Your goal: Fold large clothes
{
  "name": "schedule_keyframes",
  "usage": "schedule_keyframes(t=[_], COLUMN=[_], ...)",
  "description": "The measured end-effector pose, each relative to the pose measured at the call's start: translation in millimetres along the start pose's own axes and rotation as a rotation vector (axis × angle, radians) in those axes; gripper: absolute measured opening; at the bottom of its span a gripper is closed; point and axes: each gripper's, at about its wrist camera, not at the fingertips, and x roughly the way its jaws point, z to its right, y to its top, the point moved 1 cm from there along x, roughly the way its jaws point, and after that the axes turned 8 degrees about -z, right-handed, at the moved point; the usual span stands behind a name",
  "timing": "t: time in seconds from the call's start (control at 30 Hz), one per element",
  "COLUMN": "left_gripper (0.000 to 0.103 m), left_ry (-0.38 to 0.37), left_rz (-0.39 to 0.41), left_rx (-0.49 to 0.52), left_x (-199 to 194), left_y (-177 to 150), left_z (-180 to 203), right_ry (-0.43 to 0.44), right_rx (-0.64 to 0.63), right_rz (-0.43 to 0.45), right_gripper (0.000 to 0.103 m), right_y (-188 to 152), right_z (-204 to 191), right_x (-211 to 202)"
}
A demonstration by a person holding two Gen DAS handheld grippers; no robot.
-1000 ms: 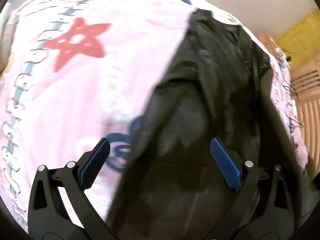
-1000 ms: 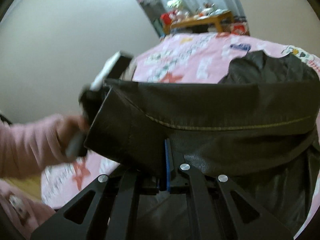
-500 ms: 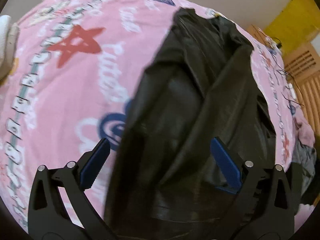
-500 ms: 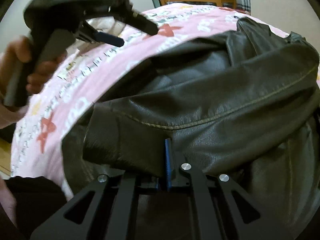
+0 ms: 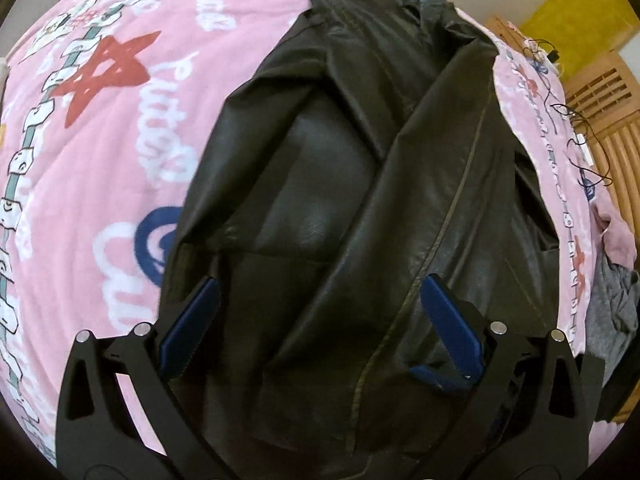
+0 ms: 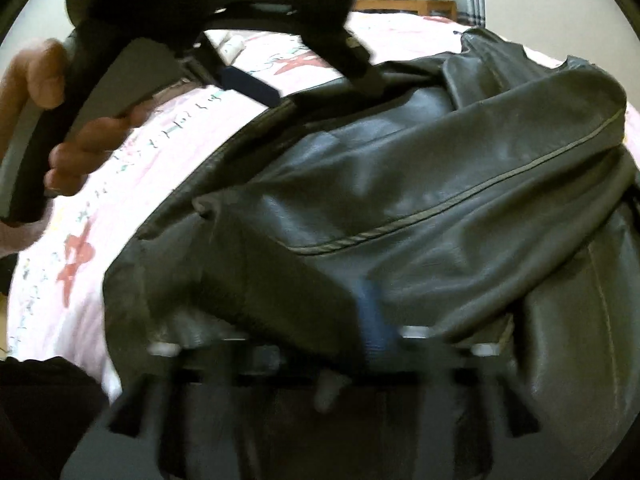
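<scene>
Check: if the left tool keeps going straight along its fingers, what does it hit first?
The jacket. The left tool points steeply down with its jaws open astride the folded black leather, which fills the gap between the fingers. The pink blanket lies beneath it. How close it is I cannot tell.

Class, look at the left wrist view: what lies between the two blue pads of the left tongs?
A folded stretch of the black leather jacket lies between the left tongs' open pads, shown in the left wrist view.

Glossy black leather jacket [image 5: 360, 200] on soft pink cloth bedspread [image 5: 100, 140]

Black leather jacket [image 5: 360, 184] lies folded, creased, on the pink bedspread [image 5: 100, 152].
</scene>
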Motion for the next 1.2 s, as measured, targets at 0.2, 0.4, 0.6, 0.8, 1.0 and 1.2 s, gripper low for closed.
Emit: schedule_keyframes(t=[0.2,0.4,0.6,0.8,1.0,1.2], left_gripper=[0.098,0.098,0.098,0.098,0.098,0.098], left_ry=[0.012,0.057,0.191,0.221,0.263,0.264], left_rz=[-0.031,-0.135,-0.179,-0.244,-0.223,-0.273], left_rx=[0.024,0.049,0.175,0.147,0.071,-0.055], left_x=[13,50,80,87,90,88], left_y=[5,14,0,7,6,13], left_z=[20,25,34,37,45,45], right_ry=[-0.015,-0.198,-0.525,-0.513,-0.565,-0.577], right_rx=[0.237,0.586,0.607,0.491,0.355,0.412], right_rz=[0.099,0.085,0.038,-0.208,-0.555,-0.532], right_gripper=[0.066,0.067,0.074,0.077,0.079,0.021], right_y=[-7,65,209,307,336,304], right_z=[56,178,255,321,380,415], right_x=[-82,-162,-198,-123,3,23])
